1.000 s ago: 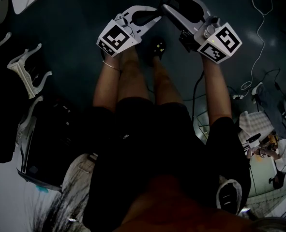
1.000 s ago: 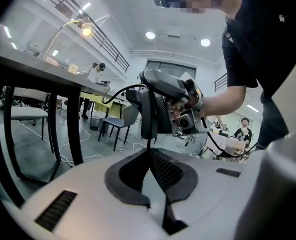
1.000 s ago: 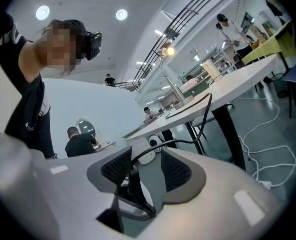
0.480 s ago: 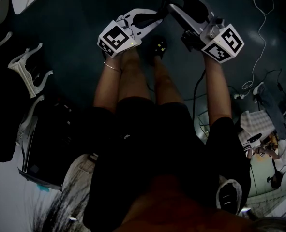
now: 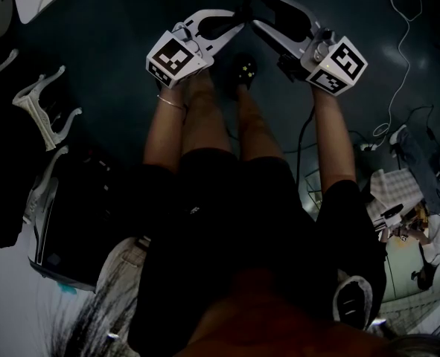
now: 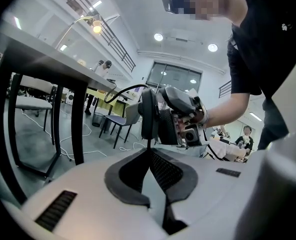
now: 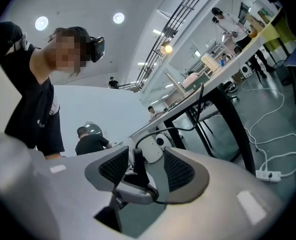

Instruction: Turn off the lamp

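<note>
The left gripper (image 6: pixel 150 153) is clamped on the thin black cord (image 6: pixel 150 145). Its inline switch (image 7: pixel 137 168) stands between the jaws of the right gripper (image 7: pixel 146 171), which have just been opening and now gape wide around it. The lamp (image 6: pixel 95 28) on the table (image 6: pixel 47 59) glows, so the switch probably needs another press.
</note>
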Demonstrator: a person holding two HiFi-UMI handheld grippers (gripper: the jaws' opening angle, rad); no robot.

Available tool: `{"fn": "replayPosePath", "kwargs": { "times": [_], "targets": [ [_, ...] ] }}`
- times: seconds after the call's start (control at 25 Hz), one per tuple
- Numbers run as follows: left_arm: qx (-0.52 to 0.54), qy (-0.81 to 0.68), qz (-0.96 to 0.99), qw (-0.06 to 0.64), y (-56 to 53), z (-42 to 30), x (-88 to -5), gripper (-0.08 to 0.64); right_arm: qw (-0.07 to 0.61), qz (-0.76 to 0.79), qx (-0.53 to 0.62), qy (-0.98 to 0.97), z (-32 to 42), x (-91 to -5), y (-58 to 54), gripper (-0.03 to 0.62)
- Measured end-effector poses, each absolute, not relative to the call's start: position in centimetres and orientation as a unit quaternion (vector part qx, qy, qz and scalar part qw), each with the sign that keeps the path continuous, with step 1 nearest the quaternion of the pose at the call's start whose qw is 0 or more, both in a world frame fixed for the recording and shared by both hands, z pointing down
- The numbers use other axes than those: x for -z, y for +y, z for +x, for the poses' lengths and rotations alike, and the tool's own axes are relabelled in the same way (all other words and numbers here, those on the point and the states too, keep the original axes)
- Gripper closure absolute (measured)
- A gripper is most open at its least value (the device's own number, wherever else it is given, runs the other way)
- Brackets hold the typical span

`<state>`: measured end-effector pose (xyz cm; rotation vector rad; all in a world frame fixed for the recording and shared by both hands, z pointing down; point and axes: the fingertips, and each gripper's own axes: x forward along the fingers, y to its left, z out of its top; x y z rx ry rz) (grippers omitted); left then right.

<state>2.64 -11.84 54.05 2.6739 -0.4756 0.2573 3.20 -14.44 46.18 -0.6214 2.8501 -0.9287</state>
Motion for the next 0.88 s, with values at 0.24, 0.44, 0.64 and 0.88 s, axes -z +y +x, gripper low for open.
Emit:
{"fn": "replayPosePath", "kwargs": {
  "times": [0.24, 0.44, 0.64, 0.88],
  "targets": [
    [-0.087, -0.174, 0.96, 0.203, -12.1, 2.8, -53.6, 0.545, 0.025, -0.187, 0.314, 0.931, 2.2, -47.5, -13.4, 0.402],
    [-0.084, -0.172, 0.961, 0.202, -12.2, 3.1, -53.4, 0.545, 0.015, -0.187, 0.313, 0.931, 1.9, -48.1, -13.4, 0.402],
    [-0.079, -0.171, 0.961, 0.201, -12.3, 3.3, -53.0, 0.545, 0.011, -0.189, 0.316, 0.93, 1.9, -48.6, -13.2, 0.411],
    [-0.079, -0.172, 0.961, 0.199, -12.4, 3.3, -53.0, 0.545, 0.018, -0.185, 0.315, 0.931, 1.9, -48.5, -13.1, 0.468]
  ]
}}
